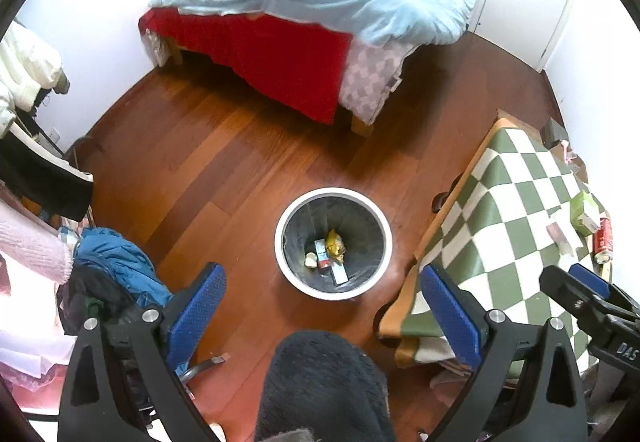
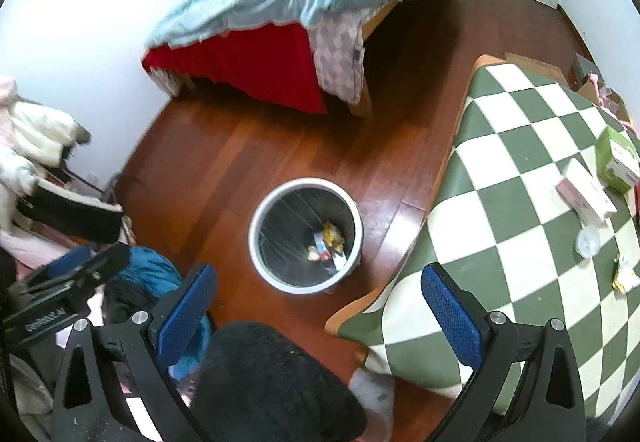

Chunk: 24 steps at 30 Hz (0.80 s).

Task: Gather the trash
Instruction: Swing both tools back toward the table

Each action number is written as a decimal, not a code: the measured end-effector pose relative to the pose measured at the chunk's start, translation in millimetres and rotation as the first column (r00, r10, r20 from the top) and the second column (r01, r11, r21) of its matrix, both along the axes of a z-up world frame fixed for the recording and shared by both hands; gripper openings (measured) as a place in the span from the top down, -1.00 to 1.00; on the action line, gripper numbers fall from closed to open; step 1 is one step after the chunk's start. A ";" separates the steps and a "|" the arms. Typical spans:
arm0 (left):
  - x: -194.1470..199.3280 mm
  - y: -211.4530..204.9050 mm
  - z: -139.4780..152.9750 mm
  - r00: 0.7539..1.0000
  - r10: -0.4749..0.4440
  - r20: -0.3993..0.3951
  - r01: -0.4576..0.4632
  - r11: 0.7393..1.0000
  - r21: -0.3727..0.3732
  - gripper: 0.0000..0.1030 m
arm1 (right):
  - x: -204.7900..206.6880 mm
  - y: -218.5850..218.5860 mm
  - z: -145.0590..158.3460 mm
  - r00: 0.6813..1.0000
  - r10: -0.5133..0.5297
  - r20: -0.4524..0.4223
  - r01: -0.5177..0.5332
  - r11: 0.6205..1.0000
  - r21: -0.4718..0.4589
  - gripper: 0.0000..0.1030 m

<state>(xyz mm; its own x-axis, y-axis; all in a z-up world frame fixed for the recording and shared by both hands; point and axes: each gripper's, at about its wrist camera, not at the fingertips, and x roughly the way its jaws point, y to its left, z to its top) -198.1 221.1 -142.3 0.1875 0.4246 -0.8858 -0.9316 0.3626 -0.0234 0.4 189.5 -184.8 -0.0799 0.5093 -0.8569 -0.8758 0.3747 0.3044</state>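
A white-rimmed trash bin (image 1: 332, 193) with a dark liner stands on the wooden floor, and the right wrist view shows the same bin (image 2: 306, 183). Inside lie a yellow wrapper (image 1: 335, 242), a small carton (image 1: 323, 255) and a crumpled white scrap (image 1: 310, 260). My left gripper (image 1: 324, 306) hangs open above the bin's near side, holding nothing. My right gripper (image 2: 320, 310) is open and empty too, over the floor by the table corner. On the checked table (image 2: 500, 182) lie a green box (image 2: 616, 158), a pink-white box (image 2: 586, 196), a clear lid (image 2: 588, 242) and a yellow wrapper (image 2: 622, 276). A red can (image 1: 603, 240) lies at the table's far right.
A bed (image 1: 320, 2) with a light blue duvet and a red skirt fills the back. Piled clothes (image 1: 116, 266) crowd the left side. Something dark and fuzzy (image 1: 320, 382) sits low between my fingers. Bare floor lies between the bed and the bin.
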 end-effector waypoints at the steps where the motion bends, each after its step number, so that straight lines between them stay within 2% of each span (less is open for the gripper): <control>1: 6.1 -5.3 4.5 1.000 -0.009 -0.002 0.009 1.000 0.009 -0.94 | 3.6 -8.9 6.9 1.000 -0.010 -0.007 0.010 1.000 0.015 -1.00; 6: 45.3 -27.1 14.4 0.997 -0.068 0.026 0.067 0.997 0.034 -0.94 | 32.9 -56.3 30.8 0.995 -0.081 -0.059 0.085 0.994 0.069 -1.00; 13: 142.6 -55.7 -14.7 0.980 -0.196 -0.007 0.197 0.980 0.016 -0.94 | 102.5 -127.9 31.0 0.968 -0.242 -0.067 0.246 0.968 0.051 -1.00; 18: 227.8 -77.9 -58.3 0.948 -0.317 -0.039 0.314 0.947 -0.065 -0.99 | 176.1 -183.6 4.6 0.909 -0.412 -0.060 0.412 0.911 -0.012 -1.00; 22: 290.8 -93.0 -99.6 0.916 -0.393 -0.077 0.381 0.915 -0.137 -0.99 | 238.2 -226.6 -31.4 0.834 -0.547 -0.069 0.543 0.837 -0.073 -1.00; 24: 315.1 -101.8 -113.9 0.899 -0.427 -0.099 0.411 0.899 -0.149 -0.99 | 263.6 -242.3 -50.0 0.803 -0.592 -0.070 0.586 0.805 -0.093 -0.99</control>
<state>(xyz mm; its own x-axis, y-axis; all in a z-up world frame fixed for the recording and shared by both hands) 117.0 119.3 -256.3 0.2075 0.2191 -0.9534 -0.6917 0.7221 0.0154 264.0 -52.9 -234.8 0.1382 0.4285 -0.8929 -0.4498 0.8304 0.3288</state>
